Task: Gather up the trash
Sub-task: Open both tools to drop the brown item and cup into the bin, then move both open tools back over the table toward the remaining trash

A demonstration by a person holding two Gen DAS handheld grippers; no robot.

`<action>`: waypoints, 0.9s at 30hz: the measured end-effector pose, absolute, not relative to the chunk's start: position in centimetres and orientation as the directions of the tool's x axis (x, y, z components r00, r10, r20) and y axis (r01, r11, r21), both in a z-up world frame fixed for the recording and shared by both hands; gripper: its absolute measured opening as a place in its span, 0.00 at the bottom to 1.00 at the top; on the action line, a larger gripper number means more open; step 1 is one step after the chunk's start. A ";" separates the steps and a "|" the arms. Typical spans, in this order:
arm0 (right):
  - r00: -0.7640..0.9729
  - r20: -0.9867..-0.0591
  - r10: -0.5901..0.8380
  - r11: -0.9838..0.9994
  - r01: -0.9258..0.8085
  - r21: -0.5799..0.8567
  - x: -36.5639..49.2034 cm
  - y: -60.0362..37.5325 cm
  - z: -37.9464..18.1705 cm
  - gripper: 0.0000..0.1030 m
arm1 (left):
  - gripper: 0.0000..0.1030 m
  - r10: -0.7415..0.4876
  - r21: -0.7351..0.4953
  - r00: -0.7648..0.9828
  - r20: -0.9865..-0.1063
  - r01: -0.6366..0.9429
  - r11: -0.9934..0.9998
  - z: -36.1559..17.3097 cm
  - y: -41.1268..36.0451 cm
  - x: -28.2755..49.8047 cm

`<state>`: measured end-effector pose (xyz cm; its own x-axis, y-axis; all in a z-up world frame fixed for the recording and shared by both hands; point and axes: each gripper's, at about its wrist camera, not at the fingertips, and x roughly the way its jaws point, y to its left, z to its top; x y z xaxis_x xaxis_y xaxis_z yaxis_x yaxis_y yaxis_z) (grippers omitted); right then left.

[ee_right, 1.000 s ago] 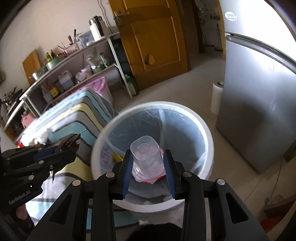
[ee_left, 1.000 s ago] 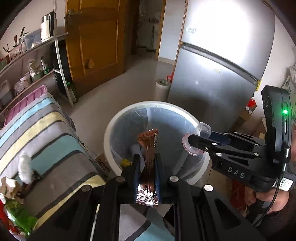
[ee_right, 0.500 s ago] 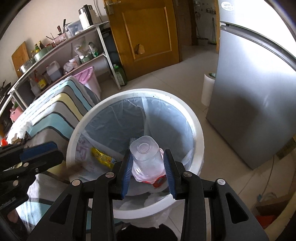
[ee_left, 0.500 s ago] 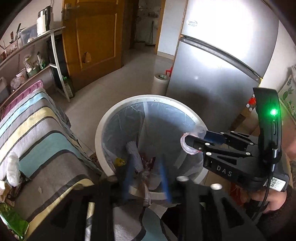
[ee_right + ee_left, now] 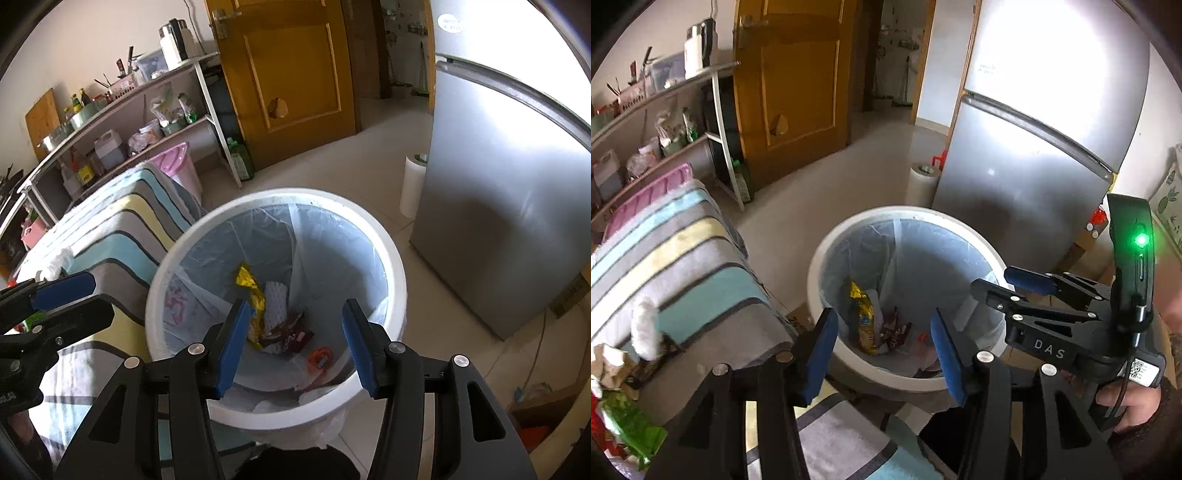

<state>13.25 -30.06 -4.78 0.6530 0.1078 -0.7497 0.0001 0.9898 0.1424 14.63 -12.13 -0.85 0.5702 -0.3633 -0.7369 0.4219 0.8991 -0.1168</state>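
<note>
A white trash bin [image 5: 827,251] with a clear liner stands on the floor beside the striped table; it also shows in the right wrist view [image 5: 391,258]. Inside lie a yellow wrapper [image 5: 255,295], a brown wrapper [image 5: 291,336], white foam and the clear plastic cup with its red lid [image 5: 319,358]. My left gripper [image 5: 882,350] is open and empty above the bin's near rim. My right gripper [image 5: 293,343] is open and empty over the bin. The right gripper also shows in the left wrist view [image 5: 1008,284]. More trash [image 5: 624,424] lies on the table at the far left.
A striped cloth covers the table [image 5: 676,266] left of the bin. A silver fridge [image 5: 1034,155] stands behind the bin, with a white paper roll [image 5: 921,184] beside it. A shelf rack [image 5: 129,122] and a wooden door [image 5: 295,74] are at the back.
My left gripper opened and the brown wrapper fell into the bin. My right gripper opened and the plastic cup dropped into the bin. Both grippers are now empty.
</note>
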 end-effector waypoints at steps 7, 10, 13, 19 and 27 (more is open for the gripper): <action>0.685 -0.716 0.130 0.987 -0.021 0.159 12.0 -28.4 -3.2 0.52 | 0.58 -0.348 -0.117 0.613 -0.709 0.384 0.916 0.6 -9.5 13.3; 0.699 -0.701 0.140 0.986 -0.034 0.163 11.5 -27.6 -2.5 0.52 | 0.58 -0.338 -0.121 0.631 -0.698 0.361 0.925 1.1 -8.1 12.6; 0.713 -0.684 0.153 0.985 -0.053 0.165 10.9 -26.5 -1.8 0.52 | 0.59 -0.304 -0.098 0.661 -0.686 0.331 0.939 1.5 -6.7 11.9; 0.729 -0.657 0.192 0.980 -0.108 0.166 10.0 -23.8 -0.7 0.52 | 0.60 -0.266 -0.091 0.692 -0.671 0.279 0.956 2.0 -4.0 10.6; 0.739 -0.626 0.249 0.968 -0.187 0.165 9.1 -19.7 0.7 0.52 | 0.60 -0.223 -0.105 0.727 -0.649 0.205 0.973 2.3 0.2 8.6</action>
<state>9.08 -19.74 0.67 0.7390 0.2490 -0.6260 -0.1868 0.9685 0.1647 8.61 0.20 2.32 0.7271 -0.2227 -0.6494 0.2045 0.9732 -0.1048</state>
